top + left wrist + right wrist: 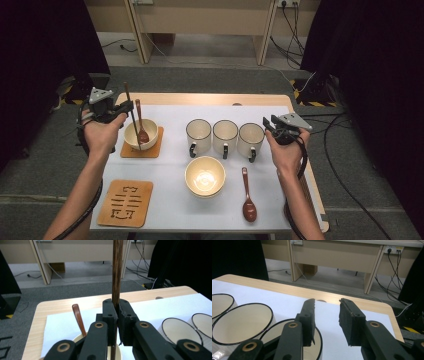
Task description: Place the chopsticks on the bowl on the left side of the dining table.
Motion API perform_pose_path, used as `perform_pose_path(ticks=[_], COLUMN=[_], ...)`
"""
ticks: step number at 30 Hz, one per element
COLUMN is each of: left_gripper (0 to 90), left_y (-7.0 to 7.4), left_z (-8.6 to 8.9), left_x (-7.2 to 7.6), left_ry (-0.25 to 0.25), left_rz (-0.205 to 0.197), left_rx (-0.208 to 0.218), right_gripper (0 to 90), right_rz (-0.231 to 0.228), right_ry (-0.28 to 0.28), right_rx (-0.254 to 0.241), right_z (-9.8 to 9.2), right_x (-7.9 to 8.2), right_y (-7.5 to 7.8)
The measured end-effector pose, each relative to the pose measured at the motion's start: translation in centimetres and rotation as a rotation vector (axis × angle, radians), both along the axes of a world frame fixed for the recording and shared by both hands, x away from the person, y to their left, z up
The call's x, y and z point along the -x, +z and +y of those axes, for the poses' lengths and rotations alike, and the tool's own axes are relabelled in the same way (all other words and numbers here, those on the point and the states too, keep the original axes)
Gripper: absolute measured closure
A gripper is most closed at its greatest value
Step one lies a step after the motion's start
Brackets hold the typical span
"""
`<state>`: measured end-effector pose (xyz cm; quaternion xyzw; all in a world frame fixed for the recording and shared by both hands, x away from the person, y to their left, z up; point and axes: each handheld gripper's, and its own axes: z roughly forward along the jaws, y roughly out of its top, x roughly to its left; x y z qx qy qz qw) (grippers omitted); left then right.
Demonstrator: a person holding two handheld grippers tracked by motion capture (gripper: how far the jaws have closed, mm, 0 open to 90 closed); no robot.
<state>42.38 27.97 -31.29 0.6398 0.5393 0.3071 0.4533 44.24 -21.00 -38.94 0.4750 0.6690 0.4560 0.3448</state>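
Overhead light, room dim w/ dark corners. Glare inside front bowl; white desk cover bright. High view soft, low-res. Gripper views sharper; nearest jaw parts slightly blurred.

Left hand-held gripper clamps chopsticks upright over bowl holding spoon.

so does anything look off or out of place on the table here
Nothing spilled or broken. The second coaster sits bare while the front bowl and its spoon rest straight on the white mat. The left gripper holds a dark stick upright.
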Motion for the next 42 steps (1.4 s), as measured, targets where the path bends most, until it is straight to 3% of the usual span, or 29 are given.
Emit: perform_pose_path(ticks=[11, 19, 31, 42], left_gripper=[84.1, 84.1, 84.0, 83.9], left_y=[-1.7, -2.6, -4.2, -7.0], left_z=[1.0, 0.9, 1.1, 1.7], left_x=[-1.8, -3.4, -6.2, -7.9], left_ry=[0.048, 0.053, 0.110, 0.180], left_rz=[0.067, 0.124, 0.199, 0.289], left_rx=[-0.038, -0.048, -0.021, 0.008], right_gripper=[65.3, 65.3, 65.2, 65.2], right_rz=[-0.004, 0.007, 0.010, 0.011], right_ry=[-0.005, -0.006, -0.002, -0.003], right_rx=[-0.004, -0.008, -0.007, 0.004], right_z=[-0.3, -0.5, -0.4, -0.5], right_x=[0.3, 0.4, 0.4, 0.5], right_y=[-0.2, -0.5, -0.8, -1.0])
